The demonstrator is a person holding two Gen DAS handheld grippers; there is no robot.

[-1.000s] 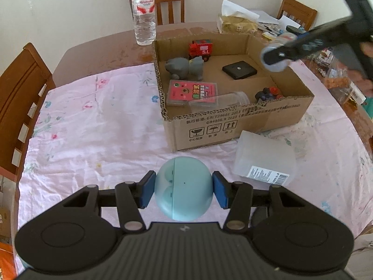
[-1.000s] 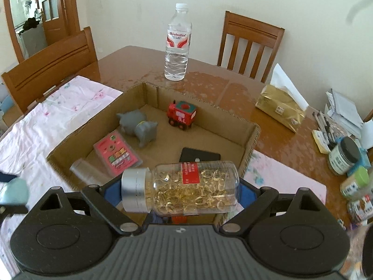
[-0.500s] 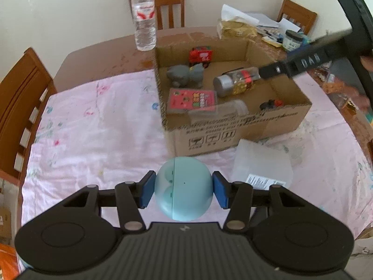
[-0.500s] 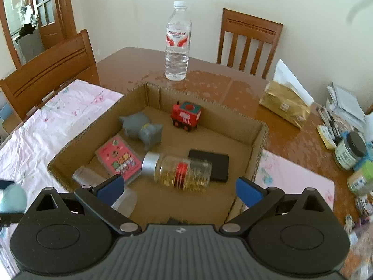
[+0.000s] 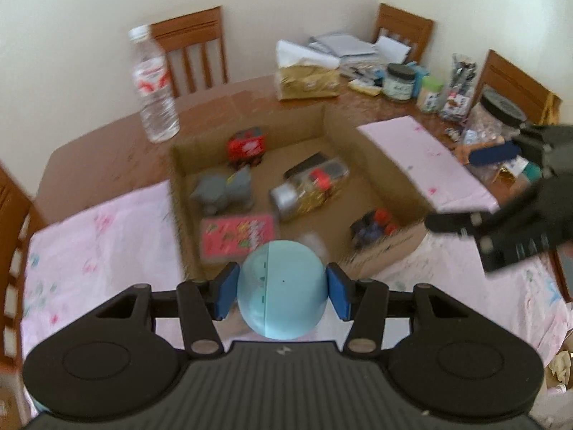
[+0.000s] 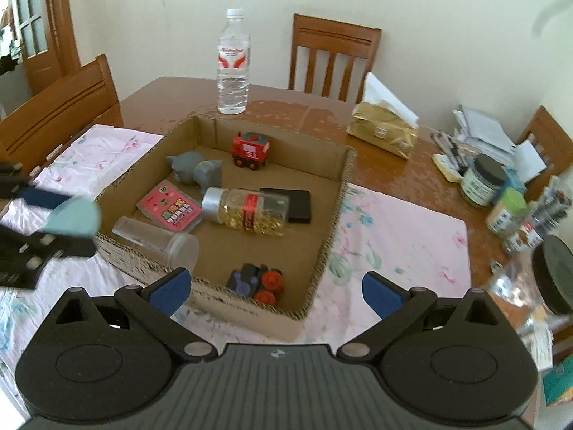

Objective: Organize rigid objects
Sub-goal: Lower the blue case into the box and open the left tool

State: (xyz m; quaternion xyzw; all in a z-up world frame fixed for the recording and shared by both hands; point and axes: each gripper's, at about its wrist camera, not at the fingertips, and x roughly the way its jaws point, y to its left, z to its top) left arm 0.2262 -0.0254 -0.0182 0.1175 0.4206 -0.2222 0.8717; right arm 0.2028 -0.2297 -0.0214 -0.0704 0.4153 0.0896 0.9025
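Note:
My left gripper (image 5: 283, 289) is shut on a pale blue egg-shaped toy (image 5: 282, 288), held above the near wall of the cardboard box (image 5: 379, 165). Inside the box lie a jar of gold capsules (image 6: 247, 211) on its side, a red toy train (image 6: 250, 150), a grey animal figure (image 6: 195, 172), a pink card pack (image 6: 168, 209), a black flat case (image 6: 295, 204), a clear cup (image 6: 157, 242) and a small dark toy with red wheels (image 6: 258, 283). My right gripper (image 6: 275, 288) stands open and empty over the box's near right corner.
A water bottle (image 6: 233, 64) stands behind the box. A gold tissue pack (image 6: 383, 132), jars (image 6: 481, 179) and papers crowd the table's right side. A pink flowered cloth (image 6: 401, 236) covers the table around the box. Wooden chairs (image 6: 333, 57) ring the table.
The right gripper opened and dropped the capsule jar into the box, then drew back to the right. The left gripper carried the blue egg up and forward to the box's near wall.

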